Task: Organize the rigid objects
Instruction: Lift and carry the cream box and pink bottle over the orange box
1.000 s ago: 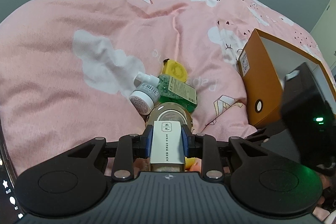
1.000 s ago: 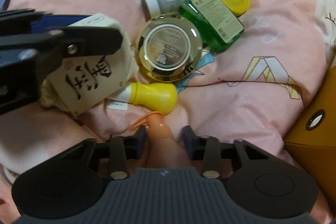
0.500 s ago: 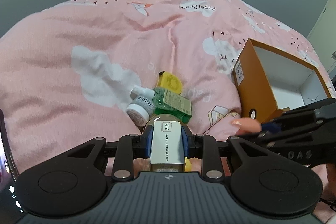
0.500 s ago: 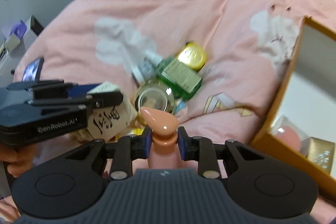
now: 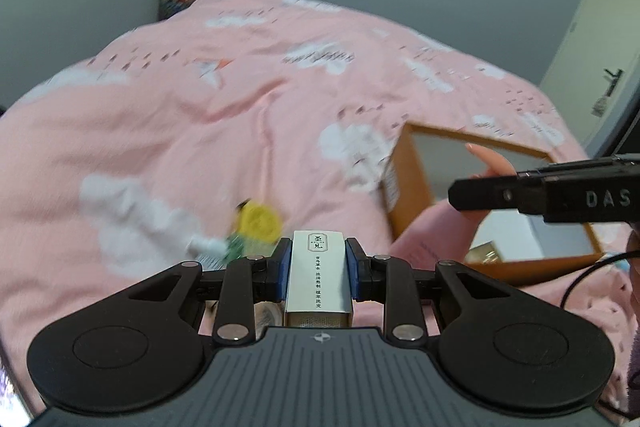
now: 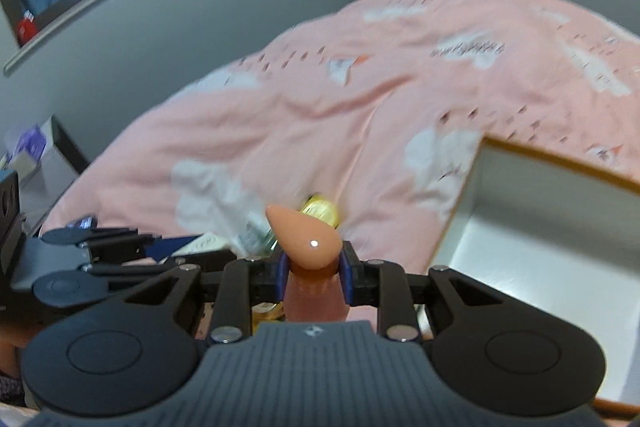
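Pink bedspread [image 5: 200, 131] below both. Open orange box [image 6: 476, 187] just ahead-right of R gripper [image 6: 312, 267], nearer than L. R clamped tight on peach bottle [image 6: 308, 243], nozzle pointing fwd-left. L gripper [image 5: 319, 271] gripping white carton [image 5: 319, 267], long axis along fingers; box well off to its right.

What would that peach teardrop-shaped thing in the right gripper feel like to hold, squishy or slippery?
The peach teardrop piece has a glossy highlight, so it is probably smooth and could slip. The right gripper clamps its straight neck, which looks undented and so probably fairly firm. Its rounded shape might roll if laid on the pink quilt.
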Demonstrator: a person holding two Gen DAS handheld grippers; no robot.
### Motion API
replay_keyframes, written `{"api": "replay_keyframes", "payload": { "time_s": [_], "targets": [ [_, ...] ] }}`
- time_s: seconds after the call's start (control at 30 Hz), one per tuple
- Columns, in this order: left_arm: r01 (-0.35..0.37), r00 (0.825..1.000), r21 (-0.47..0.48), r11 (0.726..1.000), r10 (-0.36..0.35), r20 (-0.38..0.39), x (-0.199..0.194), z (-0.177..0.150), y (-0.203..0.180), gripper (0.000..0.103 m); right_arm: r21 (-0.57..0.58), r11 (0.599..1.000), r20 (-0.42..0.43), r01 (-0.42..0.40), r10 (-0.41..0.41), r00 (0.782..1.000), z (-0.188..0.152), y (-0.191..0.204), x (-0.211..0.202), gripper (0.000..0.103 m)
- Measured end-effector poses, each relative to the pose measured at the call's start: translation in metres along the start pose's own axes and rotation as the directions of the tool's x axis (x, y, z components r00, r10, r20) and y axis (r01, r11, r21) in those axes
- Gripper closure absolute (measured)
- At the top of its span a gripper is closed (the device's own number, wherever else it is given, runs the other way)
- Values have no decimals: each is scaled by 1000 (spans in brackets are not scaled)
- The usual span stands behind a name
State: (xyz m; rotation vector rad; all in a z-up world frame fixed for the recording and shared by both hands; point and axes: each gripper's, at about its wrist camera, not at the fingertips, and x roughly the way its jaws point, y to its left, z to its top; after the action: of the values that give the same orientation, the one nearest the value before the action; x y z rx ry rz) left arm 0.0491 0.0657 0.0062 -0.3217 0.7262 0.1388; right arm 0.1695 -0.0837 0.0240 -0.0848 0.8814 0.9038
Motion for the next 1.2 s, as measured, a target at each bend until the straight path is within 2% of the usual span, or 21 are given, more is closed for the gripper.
{"api": "replay_keyframes", "payload": {
  "time_s": [0.13, 0.27, 0.47, 0.57, 0.7, 0.93, 1.17, 1.2],
  "targets": [
    [53, 998, 62, 997, -56, 41, 1, 16, -27, 72, 24, 998, 74, 64, -65, 995, 10, -16, -23, 79],
    [126, 989, 121, 985, -134, 60, 12, 28, -56, 72, 48, 987, 101, 152, -156, 983, 13, -36, -37, 79],
    [240, 970, 152, 959, -243, 2, 48, 36, -91, 72, 91, 954, 57, 286, -291, 955, 7, -74, -37, 79],
    [266, 964, 162, 950, -264, -34, 70, 36, -104, 72, 102, 934, 9, 342, -345, 939, -1, -94, -28, 79],
    [262, 965, 188, 947, -252, -75, 95, 31, -114, 72, 152, 917, -45, 368, -366, 930, -9, -121, -15, 79],
    [260, 965, 239, 936, -254, -58, 112, 30, -127, 72, 207, 910, -96, 360, -347, 933, -23, -149, 7, 79],
    [271, 962, 219, 937, -259, -82, 137, 30, -132, 74, 231, 907, -95, 352, -339, 936, -18, -159, 16, 79],
    [270, 963, 235, 934, -263, -60, 137, 29, -133, 74, 231, 906, -95, 354, -341, 935, -18, -160, 17, 79]
  ]
}}
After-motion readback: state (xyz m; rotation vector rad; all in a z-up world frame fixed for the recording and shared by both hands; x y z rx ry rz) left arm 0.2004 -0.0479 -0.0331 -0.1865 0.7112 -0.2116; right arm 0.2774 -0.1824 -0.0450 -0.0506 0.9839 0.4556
